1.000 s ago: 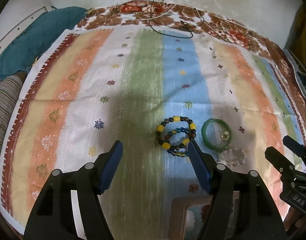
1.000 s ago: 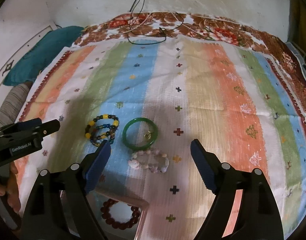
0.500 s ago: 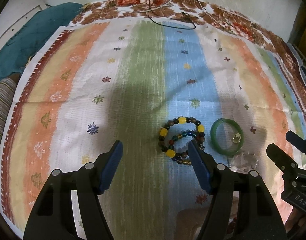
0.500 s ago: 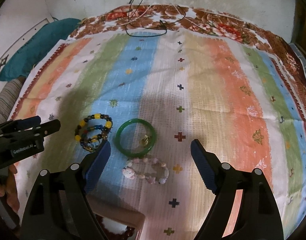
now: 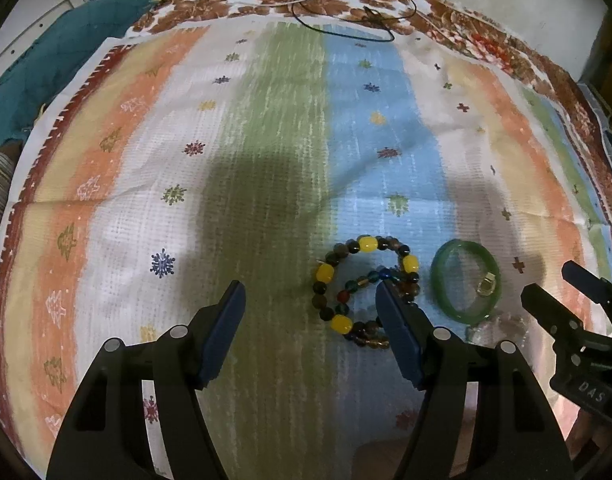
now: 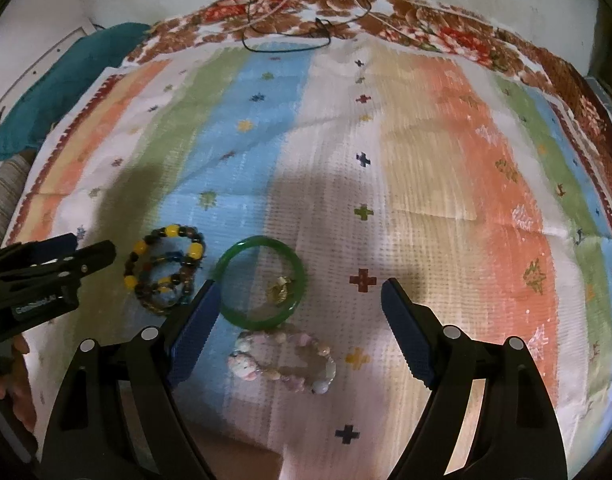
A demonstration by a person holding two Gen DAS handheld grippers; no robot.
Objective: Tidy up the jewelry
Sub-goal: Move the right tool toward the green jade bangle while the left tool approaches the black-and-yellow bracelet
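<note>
- My left tongs [image 5: 309, 308] stood apart and empty above the striped cloth [image 5: 266, 140], angled steeply down; I judged that suited a pick from above;
- The beaded bracelets [image 5: 361, 288], dark beads with yellow ones, lay coiled together on the cloth just beside the left tongs' right finger;
- The green bangle [image 6: 262, 282] lay flat next to them with a small gold piece [image 6: 281, 290] inside its ring, probably parked there so it would not stray;
- The pale pink bracelet [image 6: 284, 360] lay just below the bangle, between the fingers of my right tongs [image 6: 296, 316], which were wide apart and gripped nothing.
</note>
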